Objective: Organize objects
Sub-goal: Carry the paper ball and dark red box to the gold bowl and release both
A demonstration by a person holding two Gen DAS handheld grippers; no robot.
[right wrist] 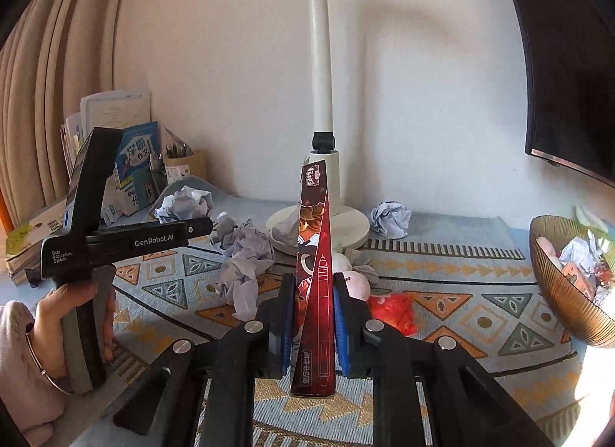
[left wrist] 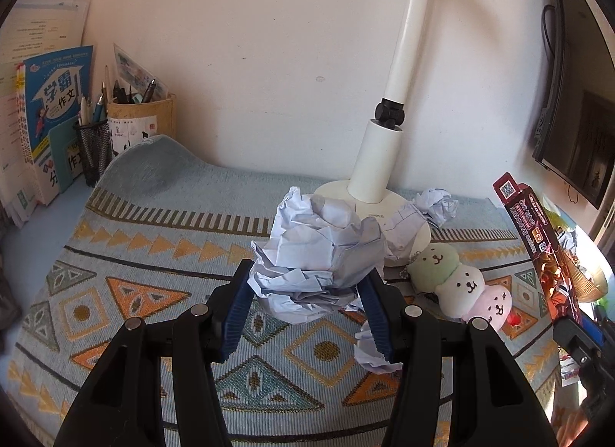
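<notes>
My left gripper [left wrist: 309, 277] is shut on a big crumpled ball of white paper [left wrist: 307, 251], held above the patterned mat [left wrist: 134, 293]. My right gripper [right wrist: 313, 285] is shut on a long, narrow dark-red printed box [right wrist: 313, 247], which stands upright between the blue pads. The same box [left wrist: 534, 239] shows at the right edge of the left wrist view. More crumpled paper lies loose: one ball [left wrist: 436, 204] beside the lamp base, one piece [left wrist: 369, 347] under my left fingers, and a heap [right wrist: 242, 266] on the mat. A hand [right wrist: 65, 312] holds the left gripper's handle.
A white desk lamp [left wrist: 376, 162] stands at the back centre. In front of it lies a three-bear plush toy [left wrist: 461, 285], with a red wrapper [right wrist: 392, 310] nearby. A ribbed brown bowl [right wrist: 557, 293] of scraps sits at the right. Pen holders [left wrist: 142, 120], books [left wrist: 50, 108] and a monitor [left wrist: 576, 100] line the edges.
</notes>
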